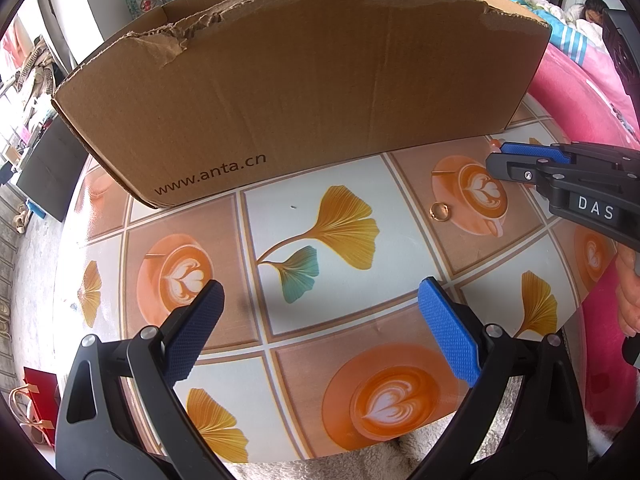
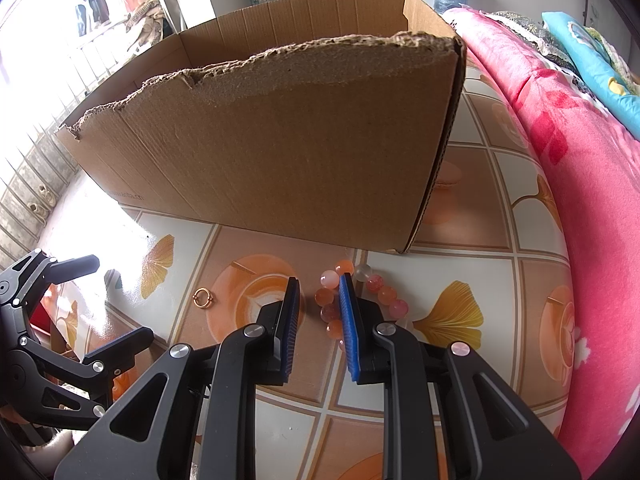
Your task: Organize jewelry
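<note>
My right tool point(image 2: 319, 312) points straight at the bead bracelet point(image 2: 362, 298) lying on the tabletop point(image 2: 472, 240) just before the cardboard box point(image 2: 280, 152); its narrow jaws straddle the near side of the loop, but I cannot tell whether they pinch it. My left tool point(image 1: 320, 320) gapes wide, empty. One bracelet, one ring point(image 2: 203, 298) to its left, one box.

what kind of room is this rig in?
Most likely a bedroom at home. A pink blanket and folded bedding lie right beside the table, which has a printed coffee-and-leaf cover, and clothes hang by the window. A torn cardboard box stands on the table.
</note>
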Demonstrator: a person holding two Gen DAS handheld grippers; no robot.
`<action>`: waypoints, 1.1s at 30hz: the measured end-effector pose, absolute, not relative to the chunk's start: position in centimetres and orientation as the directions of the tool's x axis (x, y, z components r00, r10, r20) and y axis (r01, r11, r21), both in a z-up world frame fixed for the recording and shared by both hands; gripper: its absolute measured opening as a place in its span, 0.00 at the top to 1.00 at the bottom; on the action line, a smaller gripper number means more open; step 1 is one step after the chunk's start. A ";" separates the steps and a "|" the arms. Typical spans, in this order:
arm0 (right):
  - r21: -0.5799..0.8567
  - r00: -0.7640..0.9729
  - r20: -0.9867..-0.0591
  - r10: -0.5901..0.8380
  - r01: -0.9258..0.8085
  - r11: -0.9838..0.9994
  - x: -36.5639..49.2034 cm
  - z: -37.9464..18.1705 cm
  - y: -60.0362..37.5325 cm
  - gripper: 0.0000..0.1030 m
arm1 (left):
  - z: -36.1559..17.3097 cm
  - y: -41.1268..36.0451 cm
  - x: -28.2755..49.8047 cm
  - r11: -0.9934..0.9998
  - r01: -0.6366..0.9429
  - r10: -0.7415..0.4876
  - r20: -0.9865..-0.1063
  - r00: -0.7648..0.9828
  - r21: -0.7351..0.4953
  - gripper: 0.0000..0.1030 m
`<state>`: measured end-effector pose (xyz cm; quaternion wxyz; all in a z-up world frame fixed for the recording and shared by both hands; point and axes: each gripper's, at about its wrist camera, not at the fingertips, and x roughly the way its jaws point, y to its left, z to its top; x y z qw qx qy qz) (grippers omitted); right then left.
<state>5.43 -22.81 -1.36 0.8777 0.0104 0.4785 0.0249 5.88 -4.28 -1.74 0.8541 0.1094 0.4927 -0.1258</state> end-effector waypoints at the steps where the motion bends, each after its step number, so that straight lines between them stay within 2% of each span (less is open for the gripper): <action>1: 0.043 0.541 -0.839 0.054 -0.033 0.999 5.4 -1.3 -22.8 0.80 | -1.7 -4.3 5.9 0.944 0.323 -0.107 -0.869 0.483 0.063 0.09; 11: 0.061 0.534 -0.843 0.068 -0.031 0.998 5.6 -1.2 -23.1 0.80 | -1.3 -4.6 5.7 0.936 0.342 -0.111 -0.846 0.521 0.088 0.09; 16: 0.073 0.547 -0.833 0.079 -0.034 0.997 5.5 -1.4 -23.5 0.80 | 0.3 -4.1 5.1 0.926 0.377 -0.217 -0.772 0.597 0.032 0.09; 18: 0.081 0.556 -0.827 0.087 -0.035 0.996 5.3 -1.4 -23.8 0.80 | 0.6 -4.3 5.0 0.912 0.411 -0.264 -0.754 0.602 0.009 0.17; 19: 0.086 0.561 -0.823 0.092 -0.036 0.996 5.2 -1.5 -23.8 0.80 | 0.5 -4.6 5.0 0.902 0.432 -0.283 -0.750 0.598 0.004 0.25; 22: 0.108 0.573 -0.812 0.112 -0.041 0.993 5.0 -1.6 -24.3 0.80 | 0.1 -5.9 5.0 0.865 0.502 -0.326 -0.752 0.574 0.009 0.38; 24: 0.127 0.578 -0.806 0.130 -0.047 0.991 4.8 -1.7 -24.6 0.80 | -0.3 -6.9 5.2 0.844 0.535 -0.327 -0.763 0.558 0.030 0.46; 26: 0.147 0.581 -0.800 0.148 -0.049 0.988 4.8 -1.8 -25.0 0.80 | -1.1 -8.0 5.1 0.830 0.557 -0.326 -0.776 0.540 0.039 0.58; 29: 0.169 0.583 -0.794 0.169 -0.056 0.984 4.7 -1.9 -25.2 0.80 | -1.5 -9.1 5.4 0.818 0.574 -0.330 -0.790 0.516 0.033 0.69; 33: 0.201 0.584 -0.786 0.200 -0.065 0.977 4.8 -2.0 -25.9 0.80 | -1.5 -9.7 5.6 0.818 0.575 -0.334 -0.791 0.513 0.027 0.77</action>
